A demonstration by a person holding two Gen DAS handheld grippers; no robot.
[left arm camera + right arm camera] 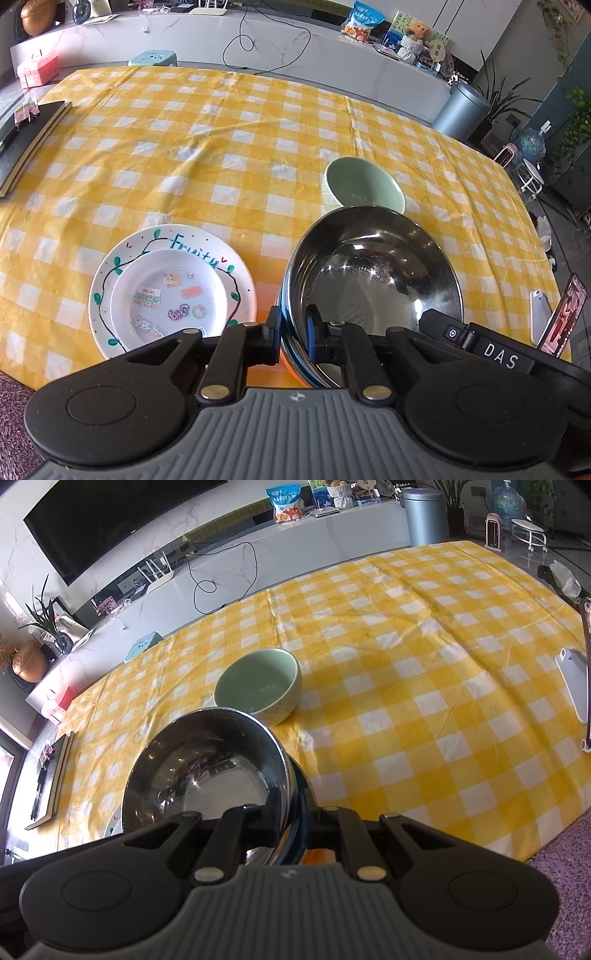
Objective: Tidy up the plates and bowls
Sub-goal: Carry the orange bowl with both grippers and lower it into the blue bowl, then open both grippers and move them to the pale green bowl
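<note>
So we have both plates [170, 284] stacked, both grippers clamped on the steel bowl's [373, 273] rim, green bowl [364, 184] left.

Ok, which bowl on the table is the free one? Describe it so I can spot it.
On the yellow checked tablecloth, look just beyond the steel bowl that both grippers hold. The green bowl stands there upright, empty and ungripped: matte pale green ceramic and smaller, not shiny metal.
</note>
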